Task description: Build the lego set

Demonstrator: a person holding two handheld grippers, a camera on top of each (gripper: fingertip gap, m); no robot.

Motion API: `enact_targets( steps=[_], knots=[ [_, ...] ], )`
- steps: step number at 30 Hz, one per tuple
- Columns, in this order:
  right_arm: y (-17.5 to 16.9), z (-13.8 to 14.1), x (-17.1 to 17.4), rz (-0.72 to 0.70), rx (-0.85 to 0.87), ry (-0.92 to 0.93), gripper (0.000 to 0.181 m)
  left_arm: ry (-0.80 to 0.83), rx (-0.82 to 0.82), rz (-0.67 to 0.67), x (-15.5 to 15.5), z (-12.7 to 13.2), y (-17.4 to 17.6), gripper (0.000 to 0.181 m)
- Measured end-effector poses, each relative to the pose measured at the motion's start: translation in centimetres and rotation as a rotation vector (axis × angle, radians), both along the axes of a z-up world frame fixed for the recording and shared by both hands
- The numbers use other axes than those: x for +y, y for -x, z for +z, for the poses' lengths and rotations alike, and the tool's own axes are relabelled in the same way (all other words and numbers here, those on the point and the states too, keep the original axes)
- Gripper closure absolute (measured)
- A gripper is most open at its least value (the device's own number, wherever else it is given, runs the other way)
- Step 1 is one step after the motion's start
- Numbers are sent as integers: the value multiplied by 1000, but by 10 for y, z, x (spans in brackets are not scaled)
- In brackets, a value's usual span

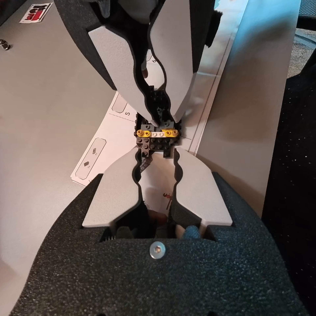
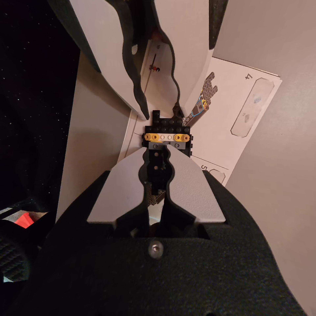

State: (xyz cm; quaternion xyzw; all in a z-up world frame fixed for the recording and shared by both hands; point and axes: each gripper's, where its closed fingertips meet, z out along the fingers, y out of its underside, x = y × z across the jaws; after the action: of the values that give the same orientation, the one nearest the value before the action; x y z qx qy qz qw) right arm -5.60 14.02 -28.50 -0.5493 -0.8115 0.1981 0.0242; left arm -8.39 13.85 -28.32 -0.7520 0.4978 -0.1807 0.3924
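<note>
A small black lego build (image 1: 159, 142) with a yellow and white row of studs (image 1: 157, 133) lies on the open instruction booklet (image 1: 92, 157). My left gripper (image 1: 157, 151) is closed on the build's near black end. My right gripper (image 1: 165, 121) comes from the far side, and its tips pinch a small grey plate (image 1: 167, 124) on top of the build, beside another grey plate (image 1: 147, 126). In the right wrist view, my right gripper (image 2: 157, 147) is nearly closed over the grey plate (image 2: 154, 145), and the left gripper (image 2: 163, 114) holds the far end of the build (image 2: 167, 127).
The booklet (image 2: 222, 123) lies on a grey table (image 1: 42, 102) near the table's edge (image 1: 277, 119), with dark carpet (image 1: 299, 153) beyond. A sticker (image 1: 35, 12) and a small metal part (image 1: 5, 44) lie at the far left. A red object (image 2: 24, 220) sits below the edge. My two grippers' fingertips are within a few centimetres of each other.
</note>
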Motion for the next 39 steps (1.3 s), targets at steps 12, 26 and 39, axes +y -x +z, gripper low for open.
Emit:
enact_targets(
  steps=[12, 26, 39],
  knots=[
    [1, 1, -4, 22, -2, 18, 163, 6, 15, 0, 0, -2, 0, 146],
    [0, 7, 6, 24, 30, -23, 167, 7, 19, 0, 0, -3, 0, 146],
    [-8, -4, 1, -64, 91, 27, 177, 7, 29, 4, 0, -4, 0, 147]
  ],
)
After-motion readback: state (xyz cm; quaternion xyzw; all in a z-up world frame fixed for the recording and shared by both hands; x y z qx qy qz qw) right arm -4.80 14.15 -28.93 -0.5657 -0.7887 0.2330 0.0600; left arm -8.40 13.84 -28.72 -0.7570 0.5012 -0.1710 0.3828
